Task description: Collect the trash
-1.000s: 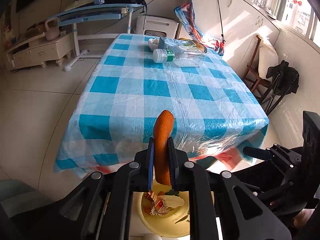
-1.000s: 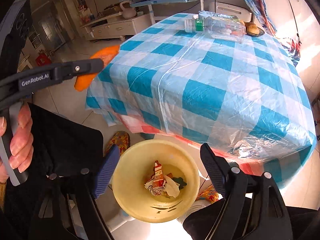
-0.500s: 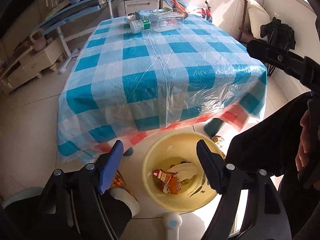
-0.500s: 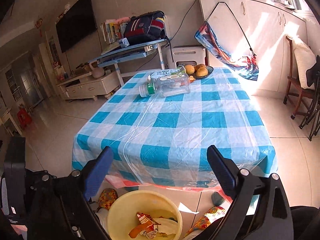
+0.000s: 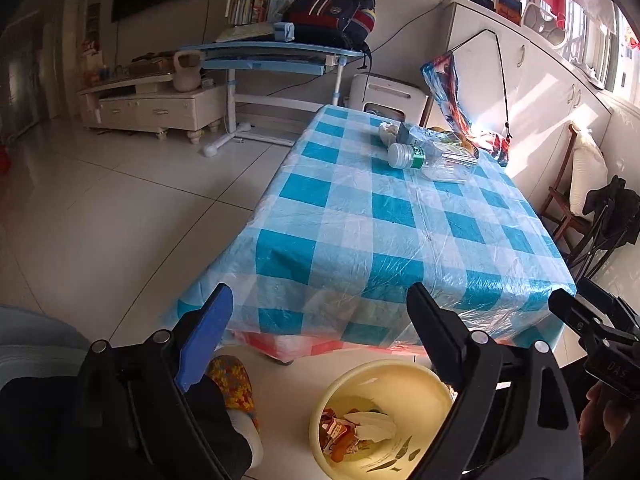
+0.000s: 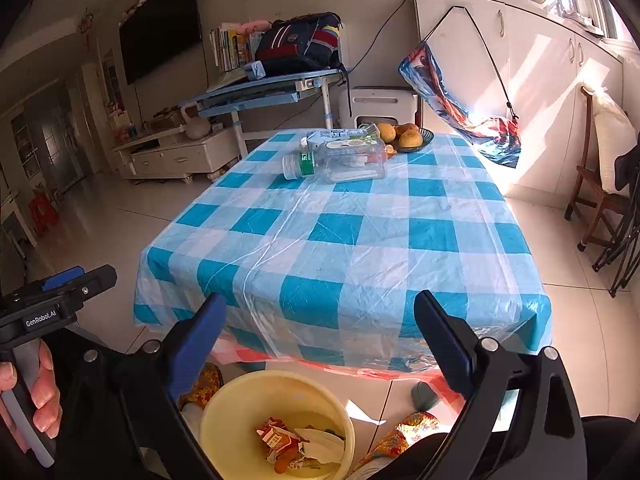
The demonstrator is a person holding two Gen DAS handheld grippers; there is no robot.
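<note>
A yellow trash bin point(image 5: 428, 376) point(image 6: 224, 404) stands on the floor at the near end of the table and holds wrappers, paper and an orange peel point(image 6: 282, 466). My left gripper point(image 5: 320, 308) is open and empty above the bin's left side. My right gripper point(image 6: 320, 316) is open and empty above the bin. A clear plastic bottle point(image 5: 434, 158) point(image 6: 340, 160) with a green label lies on its side at the table's far end, next to a carton point(image 6: 332, 135).
The table has a blue-and-white checked cloth point(image 6: 360, 240). A bowl of fruit point(image 6: 408, 138) sits at its far end. A blue desk point(image 6: 260, 92), a white cabinet point(image 5: 152, 108) and a folded chair point(image 6: 616, 232) stand around it. Patterned slippers point(image 5: 234, 380) are beside the bin.
My left gripper opened and let the orange peel fall into the bin. Both grippers then tilted up from the bin toward the table.
</note>
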